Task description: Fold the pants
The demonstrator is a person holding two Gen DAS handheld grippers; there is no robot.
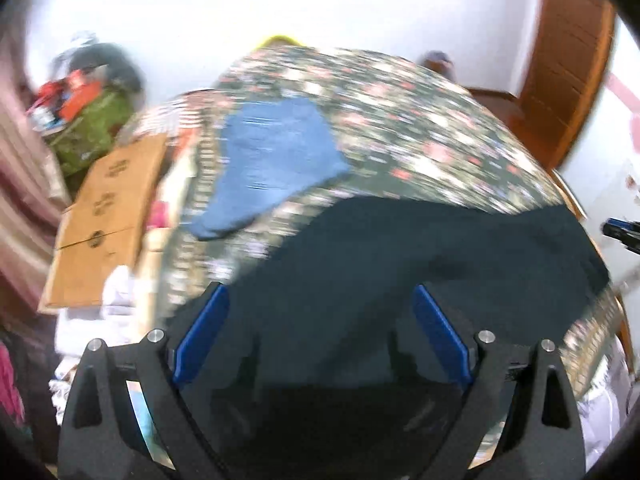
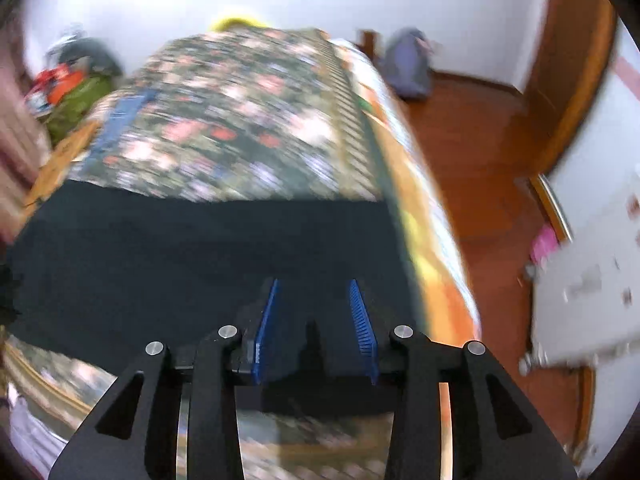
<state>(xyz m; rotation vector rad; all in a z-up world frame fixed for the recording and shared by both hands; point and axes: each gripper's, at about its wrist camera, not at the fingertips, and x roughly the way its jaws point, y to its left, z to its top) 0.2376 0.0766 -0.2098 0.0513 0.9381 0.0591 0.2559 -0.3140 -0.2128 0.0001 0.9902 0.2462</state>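
Dark navy pants [image 1: 420, 256] lie spread across the near end of a bed with a floral cover [image 1: 420, 120]. They also show in the right wrist view [image 2: 192, 248] as a wide dark band. My left gripper [image 1: 320, 292] is open, its blue pads wide apart above the pants' left part, holding nothing. My right gripper [image 2: 314, 286] is open with a narrower gap, above the pants near their right edge and the bed's side. The right gripper's tip [image 1: 620, 232] shows at the far right of the left wrist view. Both views are motion-blurred.
A folded blue garment [image 1: 276, 160] lies further up the bed. Cardboard boxes [image 1: 108, 216] and a green bag [image 1: 92, 132] stand left of the bed. Wooden floor [image 2: 480, 152], a purple bag [image 2: 408, 64] and a wooden door [image 2: 576, 60] are to the right.
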